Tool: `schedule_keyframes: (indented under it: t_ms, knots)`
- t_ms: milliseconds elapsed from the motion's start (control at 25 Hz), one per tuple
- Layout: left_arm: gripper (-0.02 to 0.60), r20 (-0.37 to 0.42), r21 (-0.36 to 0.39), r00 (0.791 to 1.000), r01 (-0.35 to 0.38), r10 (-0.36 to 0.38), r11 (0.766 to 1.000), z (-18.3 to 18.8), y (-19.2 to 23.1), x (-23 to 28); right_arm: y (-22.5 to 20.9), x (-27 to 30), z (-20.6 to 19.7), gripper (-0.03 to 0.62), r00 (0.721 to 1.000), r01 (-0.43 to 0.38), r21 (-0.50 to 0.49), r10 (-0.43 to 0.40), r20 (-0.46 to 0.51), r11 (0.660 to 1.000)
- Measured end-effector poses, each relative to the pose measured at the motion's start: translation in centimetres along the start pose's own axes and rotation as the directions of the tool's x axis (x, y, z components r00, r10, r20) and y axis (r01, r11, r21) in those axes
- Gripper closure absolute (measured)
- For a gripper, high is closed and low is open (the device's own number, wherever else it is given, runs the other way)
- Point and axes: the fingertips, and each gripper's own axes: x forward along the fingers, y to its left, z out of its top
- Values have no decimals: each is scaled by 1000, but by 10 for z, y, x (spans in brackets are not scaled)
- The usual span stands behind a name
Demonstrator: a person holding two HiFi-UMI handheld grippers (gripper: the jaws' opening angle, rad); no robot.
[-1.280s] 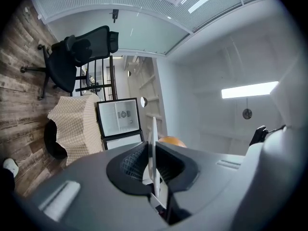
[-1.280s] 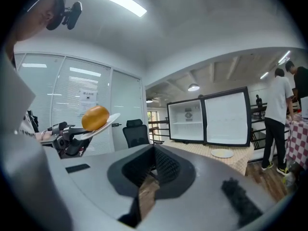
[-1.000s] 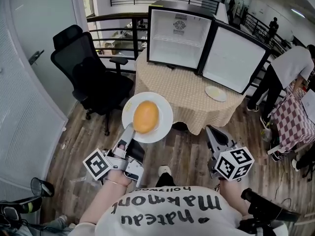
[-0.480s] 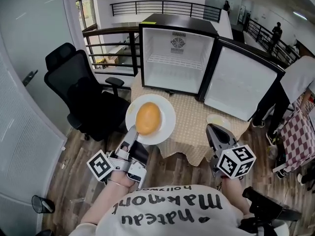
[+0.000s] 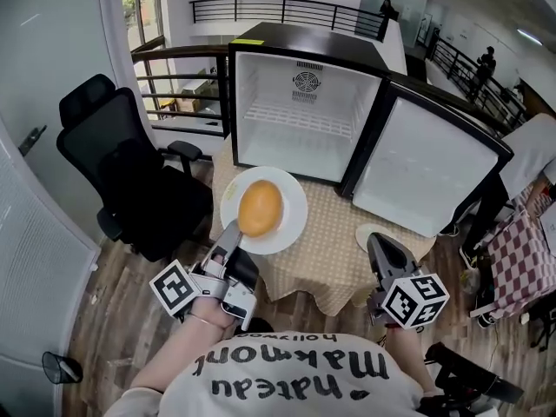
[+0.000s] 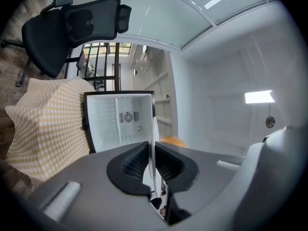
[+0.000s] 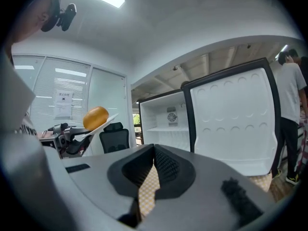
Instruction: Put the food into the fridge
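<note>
Two grippers in frame; we log view by view.

Head view: the left gripper (image 5: 233, 233) has its jaws closed tight on the near rim of a white plate (image 5: 291, 226), and it carries the plate above the near edge of the table (image 5: 330, 259), which has a checked cloth. The food (image 5: 260, 208), an orange-brown bun, sits at the plate's centre. It is slightly oval, and its long axis runs from the gripper side toward the fridge (image 5: 300, 115). The plate looks about level here. The fridge stands on the table beyond the plate; its door (image 5: 426, 176) is swung open to the right and the cavity faces us. The right gripper (image 5: 380, 243) hangs at the right, well apart from the plate, near a small plate (image 5: 361, 232) on the cloth. A black office chair (image 5: 122, 172) stands to the left of the table.

Left gripper view: the pads press on the plate rim from both sides, and the plate is seen edge-on as a thin white line. The bun shows just past the jaw on the right. The open fridge lies ahead, to the left of the plate line.

Right gripper view: the jaws meet at the tips with nothing between them, and only checked cloth shows through the narrow gap below. At left we see the plate and bun in the other gripper, short of the fridge opening. In this view the plate slopes up to the right.
</note>
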Motion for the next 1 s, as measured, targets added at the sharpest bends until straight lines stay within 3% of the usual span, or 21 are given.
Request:
schedule_keyframes:
  t_ms: [360, 800, 1000]
  knots:
    - [571, -17, -23, 999, -39, 38, 999, 30, 42, 57, -30, 33, -9, 579, 995, 90, 18, -89, -54, 996]
    - [571, -110, -37, 993, -47, 42, 998, 83, 87, 153, -60, 105, 2, 579, 976, 214, 53, -211, -43, 975]
    - [571, -158, -3, 986, -57, 56, 998, 105, 105, 187, -68, 124, 3, 579, 959, 283, 73, -280, -39, 956]
